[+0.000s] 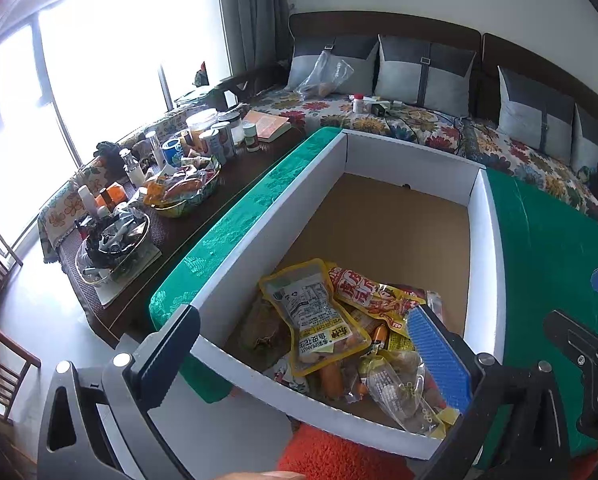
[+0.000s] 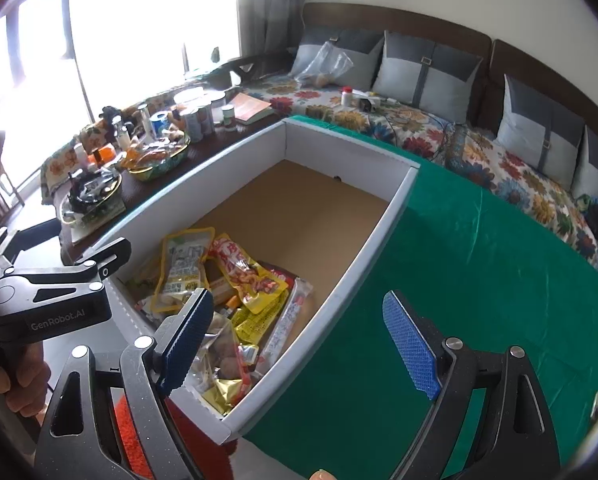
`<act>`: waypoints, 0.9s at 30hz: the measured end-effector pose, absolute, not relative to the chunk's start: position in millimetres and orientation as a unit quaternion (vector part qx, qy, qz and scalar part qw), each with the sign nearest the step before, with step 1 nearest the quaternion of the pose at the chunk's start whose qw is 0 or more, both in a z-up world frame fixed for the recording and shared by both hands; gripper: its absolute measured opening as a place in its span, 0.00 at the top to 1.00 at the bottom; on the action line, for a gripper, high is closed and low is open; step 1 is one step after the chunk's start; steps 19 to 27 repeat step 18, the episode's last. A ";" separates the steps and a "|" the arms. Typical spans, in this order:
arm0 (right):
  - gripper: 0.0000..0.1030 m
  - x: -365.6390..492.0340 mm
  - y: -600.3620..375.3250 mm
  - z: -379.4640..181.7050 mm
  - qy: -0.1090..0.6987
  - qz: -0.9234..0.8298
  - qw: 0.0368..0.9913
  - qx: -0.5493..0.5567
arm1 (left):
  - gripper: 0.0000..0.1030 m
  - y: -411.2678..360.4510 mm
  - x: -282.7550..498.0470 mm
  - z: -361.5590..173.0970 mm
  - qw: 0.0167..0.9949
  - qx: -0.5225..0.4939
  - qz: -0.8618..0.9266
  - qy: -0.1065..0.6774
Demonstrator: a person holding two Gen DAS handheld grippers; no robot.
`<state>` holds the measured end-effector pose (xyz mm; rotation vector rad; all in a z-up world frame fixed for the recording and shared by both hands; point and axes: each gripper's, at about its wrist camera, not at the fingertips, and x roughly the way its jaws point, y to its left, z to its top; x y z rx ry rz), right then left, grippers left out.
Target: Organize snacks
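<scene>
A: Where are the snacks (image 1: 339, 332) found, and how are the tools set?

B: The snacks are piled in the near end of the white box (image 1: 487, 232), which is set on a green cloth (image 2: 479, 280); the far end of the box is bare cardboard. The left tool (image 1: 315, 356) is spread wide, with the near left corner of the box and the pile framed between its fingers, and nothing is gripped. The right tool (image 2: 303, 340) is also held wide open and empty, straddling the right wall of the box.

A: What could go wrong from here?

B: A clear packet (image 1: 395, 392) and a yellow packet (image 1: 319, 312) are overlapped, so two could be caught at once if a tool is closed on the heap. The slick wrappers could be slipped out of a shallow pinch. The box wall could be struck and the box shoved along the cloth if a finger is lowered outside it.

A: Anything else?

B: The two tools are held close together, so one could be knocked by the other.
</scene>
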<state>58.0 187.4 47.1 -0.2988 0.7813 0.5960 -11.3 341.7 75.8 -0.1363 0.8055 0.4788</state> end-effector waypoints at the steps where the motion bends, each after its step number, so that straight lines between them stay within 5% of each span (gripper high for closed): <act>1: 0.13 58.5 188.5 46.4 0.376 0.286 0.870 -0.143 | 0.00 340.7 -10.9 75.0 0.890 -0.064 0.228 0.389; 27: 0.13 60.8 188.9 40.1 0.390 0.285 0.864 -0.143 | 0.00 343.3 -10.1 66.6 0.889 -0.097 0.199 0.401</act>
